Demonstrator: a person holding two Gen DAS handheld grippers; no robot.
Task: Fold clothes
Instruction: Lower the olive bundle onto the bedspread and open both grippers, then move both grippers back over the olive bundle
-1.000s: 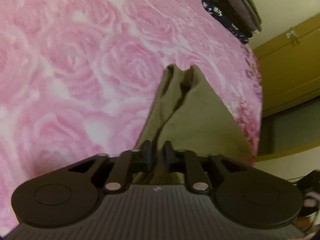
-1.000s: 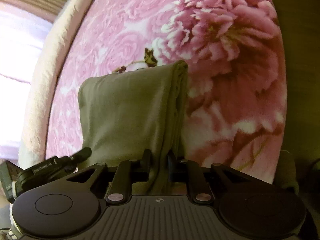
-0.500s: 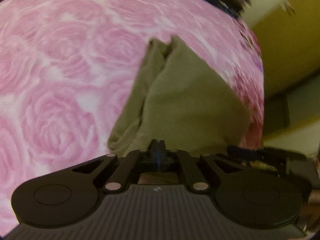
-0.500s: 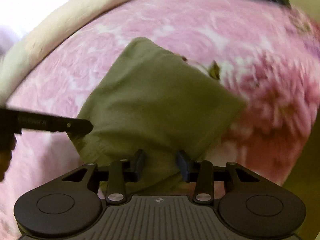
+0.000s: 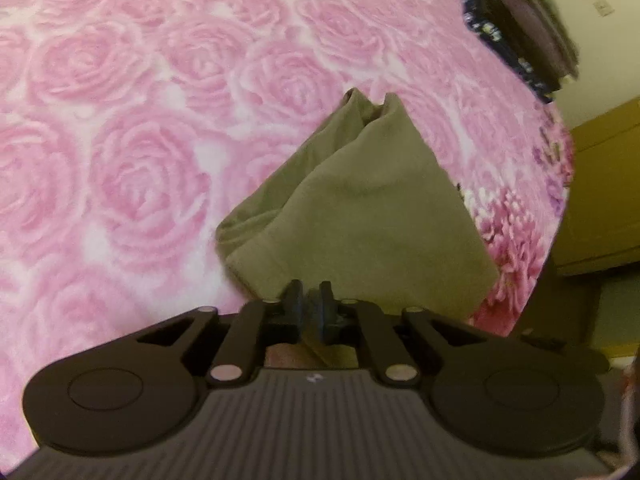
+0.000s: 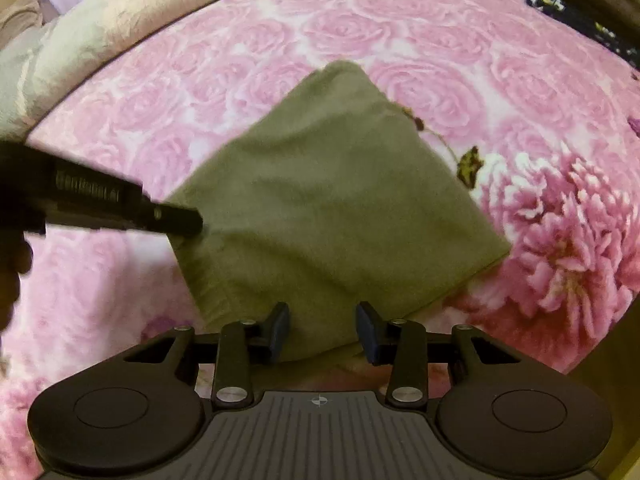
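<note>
Folded olive cloth [image 6: 332, 208] on rose blanket [image 5: 120, 128]. Left tongs [image 5: 310, 306] opening, cloth edge between; right tongs [image 6: 322, 332] released over near edge.

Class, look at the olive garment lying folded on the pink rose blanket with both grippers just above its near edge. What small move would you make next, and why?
Probably lift both grippers clear. The olive garment already lies as a compact folded square on the blanket; the right gripper stands open and holds nothing, and the left gripper, jaws opening, seems to pinch no cloth.
</note>
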